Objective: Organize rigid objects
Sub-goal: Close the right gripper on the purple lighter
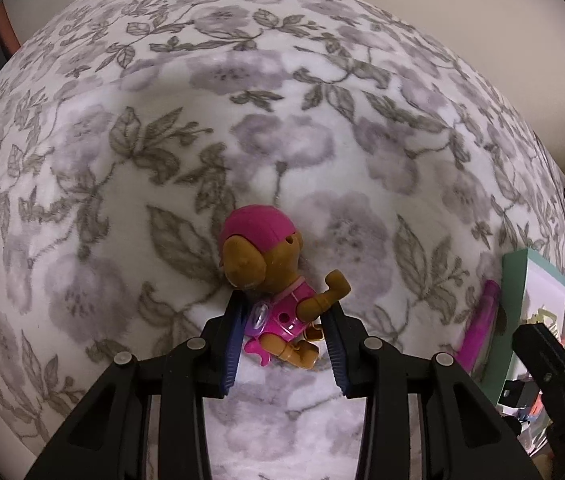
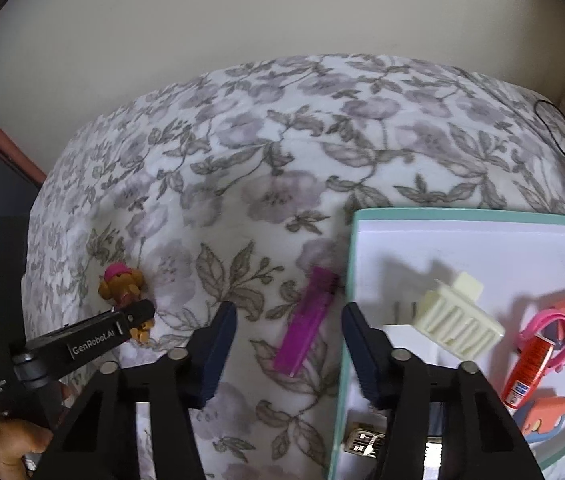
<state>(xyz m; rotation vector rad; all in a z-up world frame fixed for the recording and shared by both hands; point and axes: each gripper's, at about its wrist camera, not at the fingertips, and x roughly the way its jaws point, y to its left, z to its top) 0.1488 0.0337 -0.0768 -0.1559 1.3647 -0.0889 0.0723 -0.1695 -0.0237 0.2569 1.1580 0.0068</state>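
Note:
A brown toy puppy in a pink cap and suit lies on the floral blanket. My left gripper is open, its blue pads either side of the puppy's body, not clamped. The puppy also shows in the right wrist view, with the left gripper at it. My right gripper is open and empty, above a purple lighter lying on the blanket beside a teal-rimmed white box.
The box holds a cream hair clip, a red tube, a pink band, orange foam shapes and a small metal item. The lighter and box lie right of the left gripper. A cable lies far right.

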